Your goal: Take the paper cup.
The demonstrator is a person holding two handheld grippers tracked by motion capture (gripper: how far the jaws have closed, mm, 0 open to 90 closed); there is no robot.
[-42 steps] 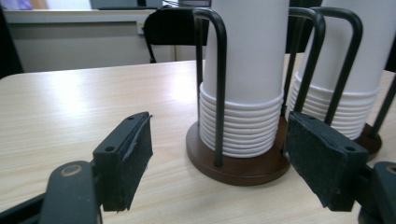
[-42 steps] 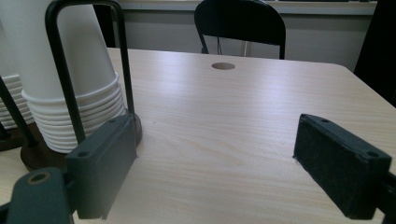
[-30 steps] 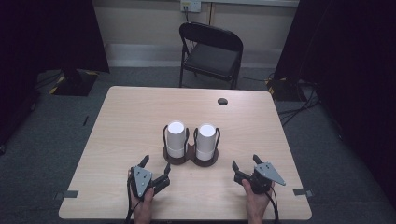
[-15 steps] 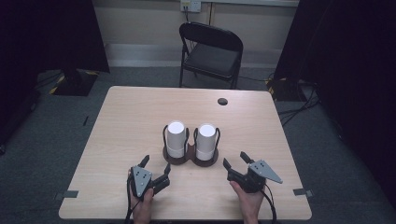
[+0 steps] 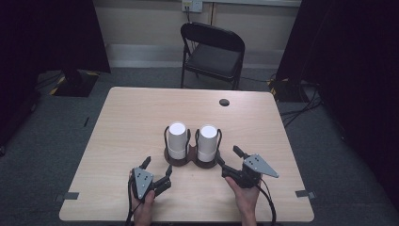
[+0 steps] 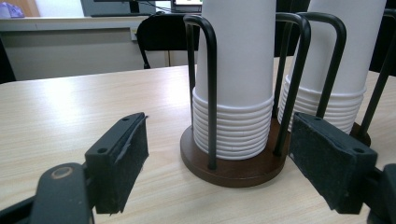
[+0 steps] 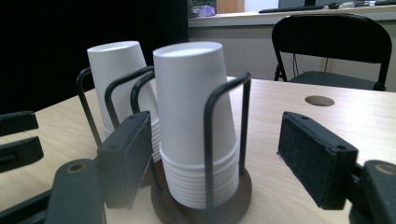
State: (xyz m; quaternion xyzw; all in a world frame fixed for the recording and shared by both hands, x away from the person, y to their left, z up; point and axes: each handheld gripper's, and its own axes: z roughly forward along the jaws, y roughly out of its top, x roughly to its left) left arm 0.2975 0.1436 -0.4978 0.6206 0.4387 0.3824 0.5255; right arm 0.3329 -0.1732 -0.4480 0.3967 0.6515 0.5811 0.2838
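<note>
High view: two white cup stacks (image 5: 178, 140) in wire-looped holders (image 5: 192, 159).

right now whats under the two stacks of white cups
Each cup stack stands upside down on a round dark wooden base, fenced by black wire hoops. The base rests on the table. Whatever is inside the cups is hidden.

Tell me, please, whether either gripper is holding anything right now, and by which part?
Nothing is held. The left gripper and right gripper are both open, short of the two cup stacks.
</note>
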